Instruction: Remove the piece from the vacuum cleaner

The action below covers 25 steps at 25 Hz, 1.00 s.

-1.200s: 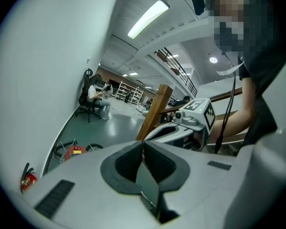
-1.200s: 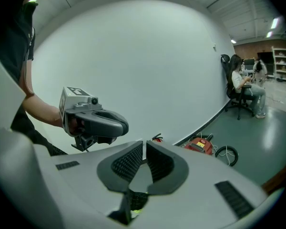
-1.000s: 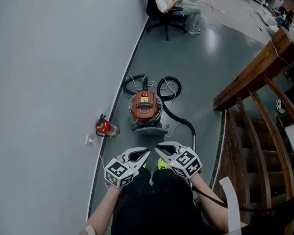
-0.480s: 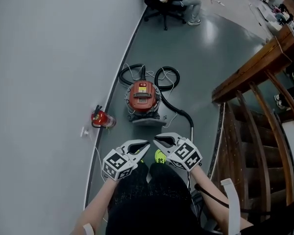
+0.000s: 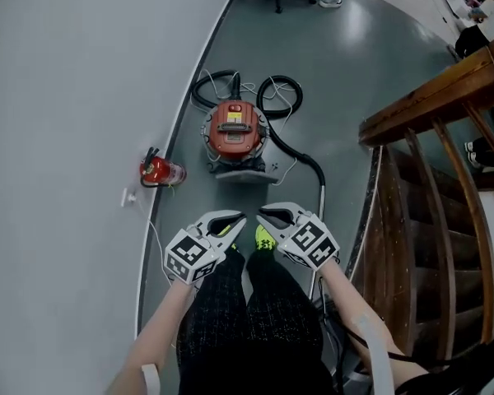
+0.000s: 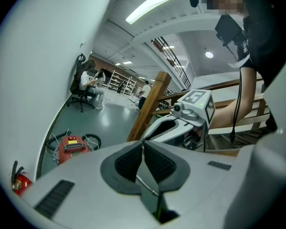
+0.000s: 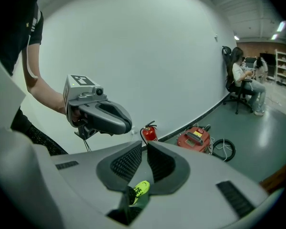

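The red, drum-shaped vacuum cleaner [image 5: 234,132] stands on the grey-green floor [image 5: 346,81], close to the foot of the pale grey wall [image 5: 74,97]. Its black hose [image 5: 306,161] lies coiled behind it and runs out along the floor to its right. Thin white cable lies loose around the coils. A small red fire extinguisher [image 5: 156,171] lies on the floor against the wall, just left of the vacuum cleaner.

Both grippers are held in front of the person's body, well short of the vacuum cleaner and touching nothing. The left gripper [image 5: 237,219] has its jaws pressed together with nothing between them. The right gripper [image 5: 264,215] has its jaws all but closed, with only a narrow slit between the ribbed pads, and it too is empty. The two grippers sit side by side, tips pointing toward each other.

Below them show the person's black trousers [image 5: 255,319] and a yellow-green shoe [image 5: 265,239]. A brown wooden stair railing [image 5: 432,97] rises at the right. Farther along the wall, a person sits on a black office chair [image 7: 231,78].
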Tool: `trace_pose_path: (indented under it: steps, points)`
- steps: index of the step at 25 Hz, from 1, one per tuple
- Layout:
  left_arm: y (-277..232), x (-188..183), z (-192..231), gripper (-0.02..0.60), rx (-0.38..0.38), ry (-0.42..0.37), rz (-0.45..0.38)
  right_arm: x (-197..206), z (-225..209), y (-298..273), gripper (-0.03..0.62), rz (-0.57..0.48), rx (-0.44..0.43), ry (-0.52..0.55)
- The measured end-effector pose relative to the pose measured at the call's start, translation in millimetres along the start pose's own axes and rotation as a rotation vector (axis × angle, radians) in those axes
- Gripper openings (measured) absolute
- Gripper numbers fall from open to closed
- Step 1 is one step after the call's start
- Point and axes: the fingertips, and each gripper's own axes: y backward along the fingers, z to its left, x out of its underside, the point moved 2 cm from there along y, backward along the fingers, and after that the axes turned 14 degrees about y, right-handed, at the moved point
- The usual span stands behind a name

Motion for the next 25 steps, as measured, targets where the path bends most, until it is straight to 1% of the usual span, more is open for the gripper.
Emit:
trace_pose_path:
  steps: [2, 5, 8, 14, 17, 20, 21, 25]
  points:
    - [-8, 4, 11, 0.008, -0.007, -0.001, -0.004, 13, -7, -10, 0.072, 0.017, 0.005, -0.003]
    - [-21, 18, 25, 0.008, -0.018, 0.002, 0.009, 35, -14, -20, 0.107, 0.041, 0.010, -0.012]
    - [-34, 33, 41, 0.008, -0.025, -0.005, 0.019, 50, -24, -34, 0.123, 0.035, 0.013, -0.032]
    - [-48, 57, 75, 0.038, -0.041, 0.015, 0.018, 75, -33, -71, 0.149, 0.054, 0.001, -0.051]
    - [-59, 68, 94, 0.073, -0.057, 0.007, 0.030, 92, -39, -87, 0.149, 0.063, 0.001, -0.070]
    - [-74, 77, 116, 0.096, -0.058, 0.007, 0.040, 112, -51, -104, 0.161, 0.084, 0.018, -0.067]
    - [-78, 81, 123, 0.113, -0.058, 0.008, 0.046, 118, -53, -109, 0.167, 0.092, 0.021, -0.070]
    - [-94, 100, 145, 0.132, -0.061, 0.021, 0.072, 141, -59, -129, 0.175, 0.102, 0.012, -0.102]
